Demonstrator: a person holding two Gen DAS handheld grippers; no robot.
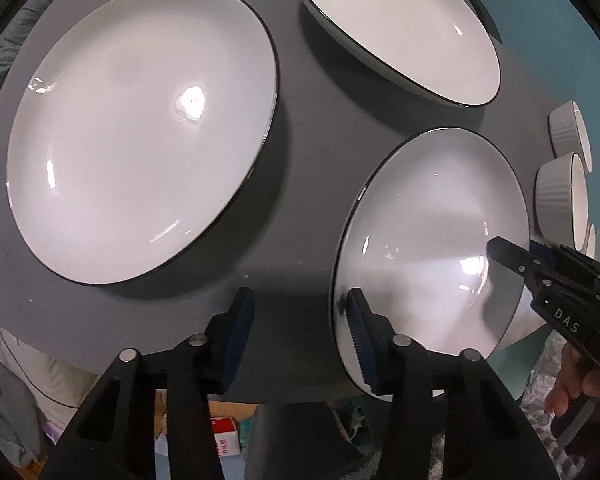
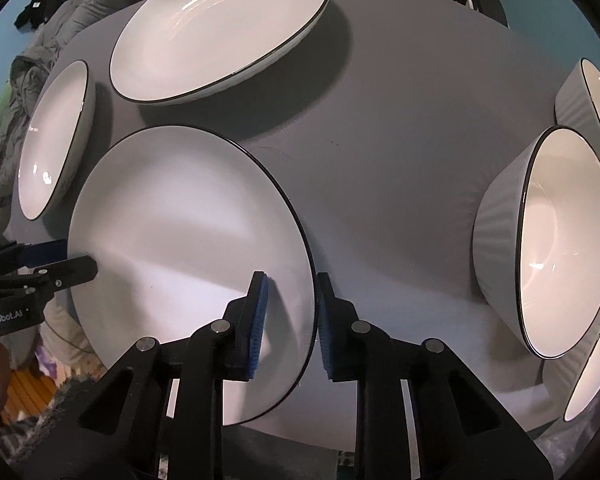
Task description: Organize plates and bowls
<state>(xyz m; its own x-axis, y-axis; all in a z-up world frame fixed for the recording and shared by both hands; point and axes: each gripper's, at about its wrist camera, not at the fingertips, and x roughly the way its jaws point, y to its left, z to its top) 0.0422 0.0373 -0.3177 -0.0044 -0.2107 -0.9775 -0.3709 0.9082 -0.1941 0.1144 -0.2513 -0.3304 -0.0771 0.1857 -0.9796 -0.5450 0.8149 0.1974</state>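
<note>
Grey table [image 2: 380, 152], crowded: both grippers, left [image 1: 300, 344] and right [image 2: 290, 324], straddle one plate's [image 2: 180, 240] opposite rims, fingers narrowed, not visibly clamped; seat both pads, then lift level.

— How many plates [image 2: 188, 240] have you got on the surface [image 2: 380, 140]?
— Three that you can see.
— And ribbed bowls [image 2: 548, 240]?
— You have three, all at the right.

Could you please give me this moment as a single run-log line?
stage: two-handed grasp | target: near plate | left gripper: straddling its rim, open | right gripper: straddling opposite rim, open | bowls: untouched
</note>
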